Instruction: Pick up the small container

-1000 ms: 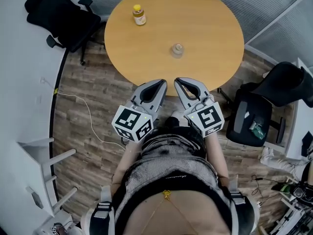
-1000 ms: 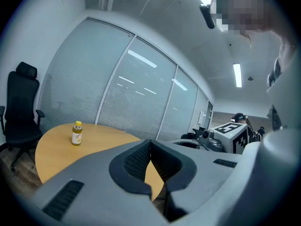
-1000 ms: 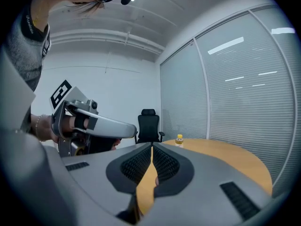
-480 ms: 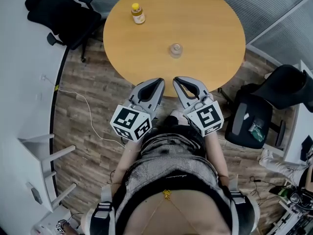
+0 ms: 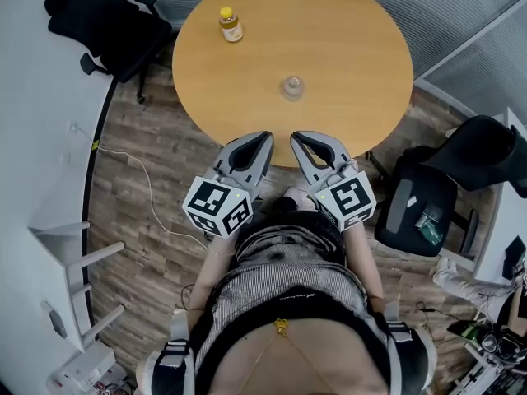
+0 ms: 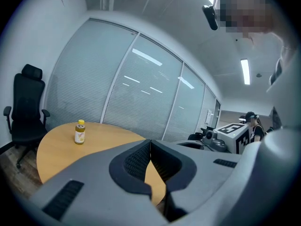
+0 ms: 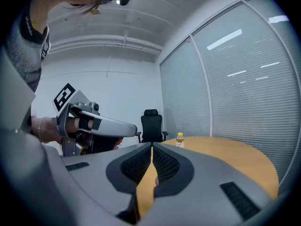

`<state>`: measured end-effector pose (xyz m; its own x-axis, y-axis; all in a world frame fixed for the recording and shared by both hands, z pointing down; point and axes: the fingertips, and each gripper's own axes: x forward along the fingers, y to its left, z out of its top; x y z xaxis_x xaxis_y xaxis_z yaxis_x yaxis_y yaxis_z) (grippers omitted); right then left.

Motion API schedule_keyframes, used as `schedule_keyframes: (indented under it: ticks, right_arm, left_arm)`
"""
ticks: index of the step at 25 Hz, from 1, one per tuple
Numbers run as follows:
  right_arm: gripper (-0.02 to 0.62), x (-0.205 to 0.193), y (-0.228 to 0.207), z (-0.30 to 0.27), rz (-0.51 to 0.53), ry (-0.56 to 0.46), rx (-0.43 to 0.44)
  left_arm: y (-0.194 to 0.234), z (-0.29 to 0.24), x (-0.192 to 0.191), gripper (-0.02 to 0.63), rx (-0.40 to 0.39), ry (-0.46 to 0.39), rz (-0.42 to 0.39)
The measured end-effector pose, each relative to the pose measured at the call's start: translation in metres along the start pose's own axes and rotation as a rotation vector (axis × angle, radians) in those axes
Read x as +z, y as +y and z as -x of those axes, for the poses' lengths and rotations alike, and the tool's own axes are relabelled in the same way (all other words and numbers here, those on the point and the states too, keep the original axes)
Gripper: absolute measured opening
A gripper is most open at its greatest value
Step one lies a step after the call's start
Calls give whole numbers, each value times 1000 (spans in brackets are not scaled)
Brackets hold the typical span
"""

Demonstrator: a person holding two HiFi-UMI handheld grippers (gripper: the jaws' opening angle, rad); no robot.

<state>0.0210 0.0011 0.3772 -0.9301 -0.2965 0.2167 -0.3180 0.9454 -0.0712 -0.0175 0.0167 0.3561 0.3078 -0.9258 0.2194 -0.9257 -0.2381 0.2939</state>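
On the table [image 5: 346, 48], small container [image 5: 292, 86] only in head view; left gripper [image 5: 265, 139] and right gripper [image 5: 299, 137] jaws together, empty.

Table [image 5: 346, 31] tan; bottle [image 5: 230, 25] yellow; small container [image 5: 291, 87] clear; chair [image 5: 99, 21] black.

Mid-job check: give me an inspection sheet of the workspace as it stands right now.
Surface: round wooden table, carrying two items.
Job's things: small container, clear, upright near the table's middle, not gripped.
Clutter: yellow-capped bottle, upright near the far left edge, well apart from the container.
Grippers: left hand-held gripper and right hand-held gripper both shut and empty, side by side at the near table edge, short of the container.
Cables: white cable trailing on the floor at left.
Surroundings: black office chair at far left, second chair at right, blinds behind.
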Motion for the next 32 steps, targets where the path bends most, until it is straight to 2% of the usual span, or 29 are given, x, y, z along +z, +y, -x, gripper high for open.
schedule_keyframes:
  ticks: [7, 11, 22, 32]
  right_arm:
    - [25, -4, 2, -3, 5, 6, 45]
    - [25, -10, 3, -1, 1, 13, 43]
    - [25, -11, -6, 11, -47, -2, -70]
    - [25, -3, -14, -18, -40, 12, -129]
  left_arm:
    - [0, 2, -5, 20, 35, 2, -2]
    - [-3, 2, -10, 20, 33, 6, 12]
    - [-13, -8, 2, 20, -104, 7, 17]
    - [17, -12, 6, 20, -151, 5, 47]
